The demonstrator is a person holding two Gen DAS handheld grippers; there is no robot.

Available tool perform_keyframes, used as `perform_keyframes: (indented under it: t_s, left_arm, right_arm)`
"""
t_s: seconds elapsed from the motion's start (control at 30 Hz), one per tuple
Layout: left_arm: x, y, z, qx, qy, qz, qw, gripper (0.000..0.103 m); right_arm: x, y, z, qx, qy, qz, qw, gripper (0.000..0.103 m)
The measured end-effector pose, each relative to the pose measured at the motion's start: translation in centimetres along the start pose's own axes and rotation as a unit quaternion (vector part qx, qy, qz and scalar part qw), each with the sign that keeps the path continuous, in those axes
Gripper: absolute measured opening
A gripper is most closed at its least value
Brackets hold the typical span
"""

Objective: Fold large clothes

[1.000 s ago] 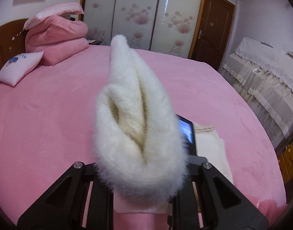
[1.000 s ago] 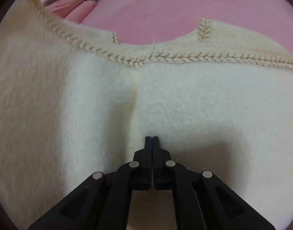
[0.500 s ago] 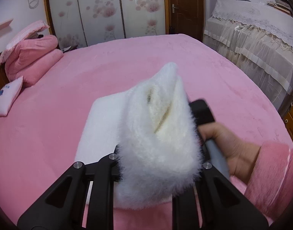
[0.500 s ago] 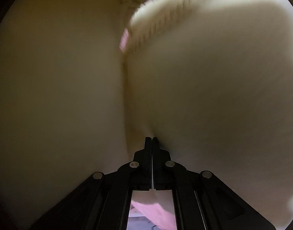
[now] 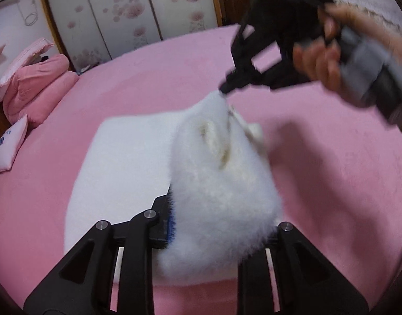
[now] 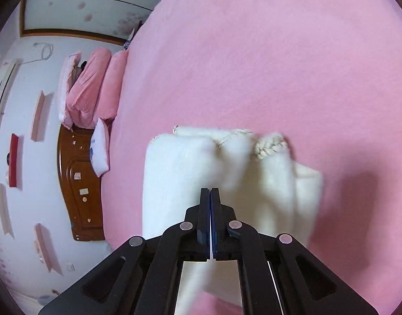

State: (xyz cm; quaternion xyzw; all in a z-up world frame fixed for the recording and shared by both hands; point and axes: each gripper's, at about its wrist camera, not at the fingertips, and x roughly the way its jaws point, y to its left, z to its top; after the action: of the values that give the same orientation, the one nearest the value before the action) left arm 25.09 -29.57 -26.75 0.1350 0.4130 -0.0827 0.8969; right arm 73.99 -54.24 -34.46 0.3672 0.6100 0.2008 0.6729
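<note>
- Your left gripper (image 5: 222, 225) holds a thick bunch of the white fluffy garment (image 5: 132, 162); the fabric fills the gap between the fingers and hides the right one, while the left finger (image 5: 165, 218) shows beside the pile.
- The garment lies folded on the pink bed (image 5: 332, 183), its flat lower layer spreading left of your left gripper with a rounded far edge.
- The raised fold runs from your left gripper up to a point at the tip of your right gripper (image 5: 225, 88), which is blurred in the left wrist view.
- Your right hand (image 5: 321, 63) wraps the right gripper's handle at upper right.
- In the right wrist view, the fingers of your right gripper (image 6: 209, 197) are pressed together; whether cloth is pinched between them cannot be told.
- Ahead of those fingers, the garment's braided trim (image 6: 269, 145) sits along its far folded edge, with the bed sheet showing beyond.
- Open pink sheet lies all round the garment: to the far side, the right and the left.
- At the head of the bed a stack of pink quilts (image 5: 35, 89) and a small pillow (image 5: 9, 144) sit well apart from the garment, against the wooden headboard (image 6: 77, 183).
</note>
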Motion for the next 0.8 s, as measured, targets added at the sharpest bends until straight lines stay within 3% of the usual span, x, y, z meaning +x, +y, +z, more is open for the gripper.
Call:
perform_keyframes:
  t_s: [0.1, 0.13, 0.23, 0.33, 0.43, 0.47, 0.6, 0.67, 0.77, 0.8]
  left_arm:
    - [1.5, -3.2, -0.9, 0.045, 0.039, 0.008, 0.9982, 0.03]
    - [1.6, -4.1, -1.3, 0.066, 0.048, 0.003, 0.9966, 0.037]
    - [0.9, -4.9, -2.9, 0.091, 0.056, -0.034, 0.9937, 0.051]
    - [-1.4, -5.3, -5.1, 0.084, 0.069, -0.086, 0.9903, 0.051]
    - [-3.4, -4.9, -6.6, 0.095, 0.08, -0.107, 0.9864, 0.051]
    - [-3.8, -4.6, -7.1, 0.095, 0.09, -0.104, 0.986, 0.051]
    - [-4.0, -0.8, -7.1, 0.034, 0.137, -0.109, 0.9839, 0.051]
    - [-3.6, 2.3, -7.1, -0.009, 0.149, -0.114, 0.9822, 0.051]
    - [-3.6, 5.1, -8.2, -0.05, 0.147, -0.093, 0.9835, 0.051]
    - [-3.4, 6.0, -7.9, -0.064, 0.14, -0.08, 0.9849, 0.051]
  right_arm:
    - [-1.6, -0.8, -0.8, 0.015, 0.009, 0.028, 0.999, 0.001]
    - [-2.0, -1.1, 0.0, 0.015, 0.015, 0.03, 0.999, 0.002]
    - [-2.3, -0.8, -2.5, 0.016, 0.049, 0.031, 0.998, 0.011]
    - [-1.5, -1.2, -5.5, 0.018, 0.093, 0.05, 0.994, 0.023]
    - [-1.5, -1.7, -9.0, 0.021, 0.107, 0.025, 0.994, 0.043]
    - [-1.6, -1.7, -10.2, 0.02, 0.109, 0.014, 0.994, 0.045]
    - [-2.1, -1.5, -15.5, -0.006, 0.122, -0.043, 0.992, 0.048]
    - [-2.3, -1.5, -17.5, -0.01, 0.122, -0.037, 0.992, 0.048]
    - [-2.3, -1.6, -19.1, 0.003, 0.089, -0.029, 0.996, 0.047]
    - [-2.3, -1.5, -19.4, 0.006, 0.076, -0.031, 0.997, 0.039]
